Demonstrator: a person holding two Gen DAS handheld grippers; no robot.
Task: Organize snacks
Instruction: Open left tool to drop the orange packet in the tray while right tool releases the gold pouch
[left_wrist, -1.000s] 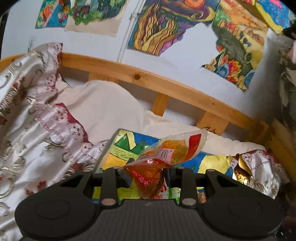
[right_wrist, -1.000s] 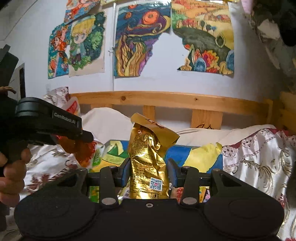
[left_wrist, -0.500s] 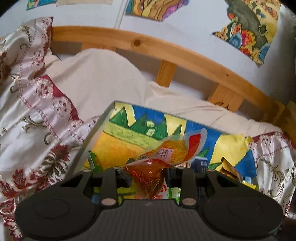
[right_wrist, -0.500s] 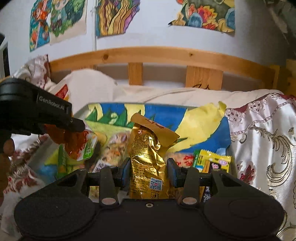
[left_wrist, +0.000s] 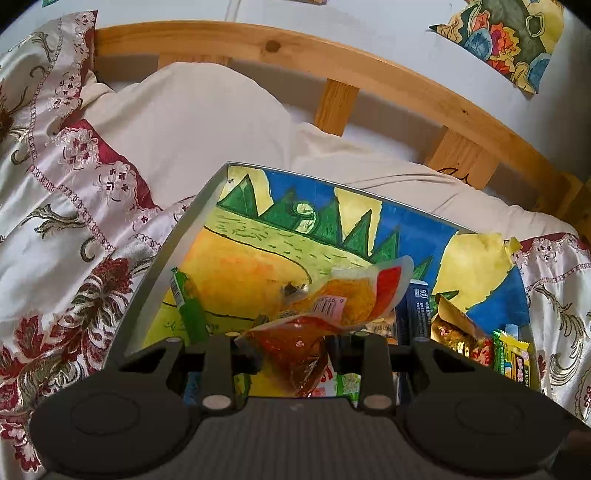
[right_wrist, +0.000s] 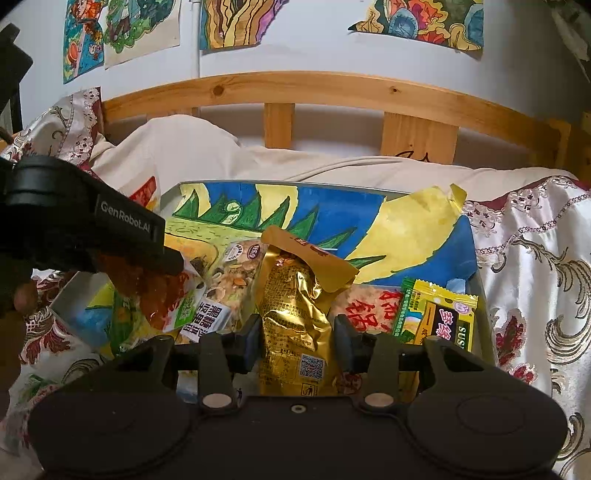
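Gold foil snack packet (right_wrist: 295, 314) stands upright, pinched in the right hand-held gripper (right_wrist: 297, 341), and the left hand-held gripper (left_wrist: 293, 354) clamps an orange-red pouch (left_wrist: 332, 314), both poised over the painted tray (right_wrist: 476, 280) at 12 o'clock, presumably for sorting among its snacks.

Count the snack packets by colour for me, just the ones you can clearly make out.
Gold packet, in right claw: 1
Orange-red packet, in left claw: 1
Yellow-green packet, in tray: 1
Green stick packet, in tray: 1
Pale nut-print packet, in tray: 1
White packet with red characters, in tray: 1
Total: 6; more may be hidden.
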